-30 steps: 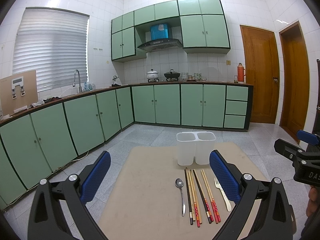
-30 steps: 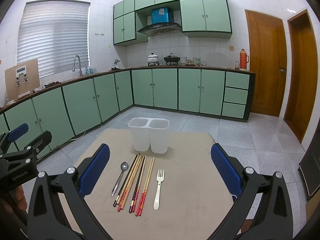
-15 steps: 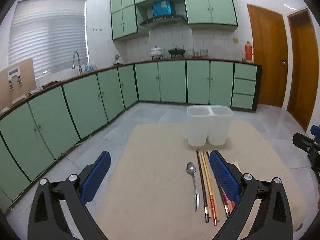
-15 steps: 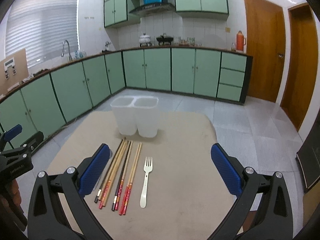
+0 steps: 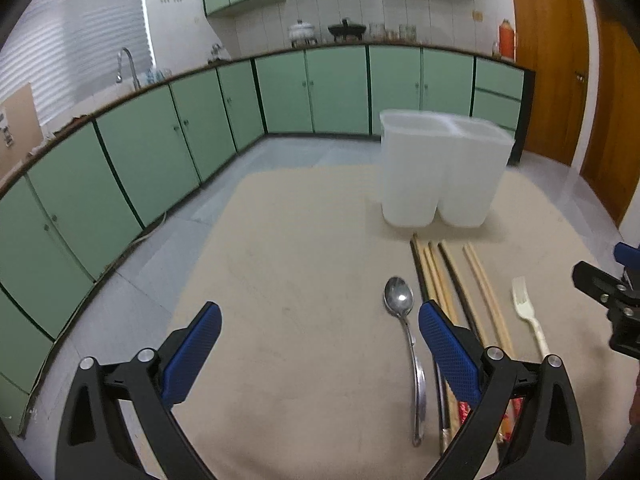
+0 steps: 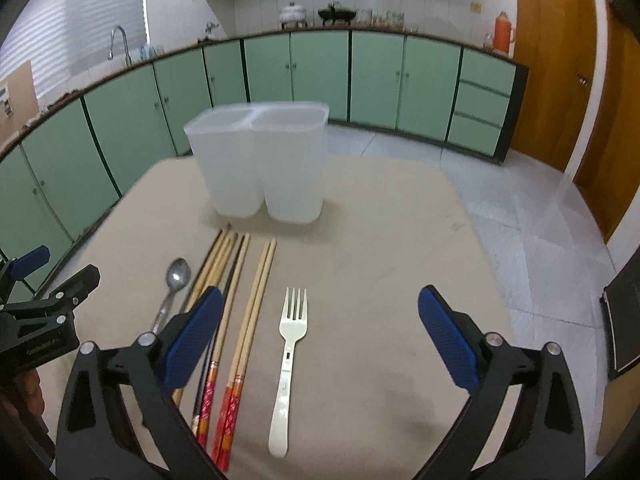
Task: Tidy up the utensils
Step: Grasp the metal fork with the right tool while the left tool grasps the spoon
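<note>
A translucent white two-compartment holder stands on the beige table. In front of it lie a metal spoon, several wooden chopsticks with red ends and a cream plastic fork. My left gripper is open and empty, low over the table, with the spoon between its fingers near the right one. My right gripper is open and empty, with the fork between its fingers.
The beige table has rounded corners and drops off to a grey tiled floor. Green cabinets line the walls behind. A dark object stands at the right edge. The other gripper shows at each view's side.
Both grippers have moved forward and lower toward the utensils, which now look larger. Both have stayed open.
</note>
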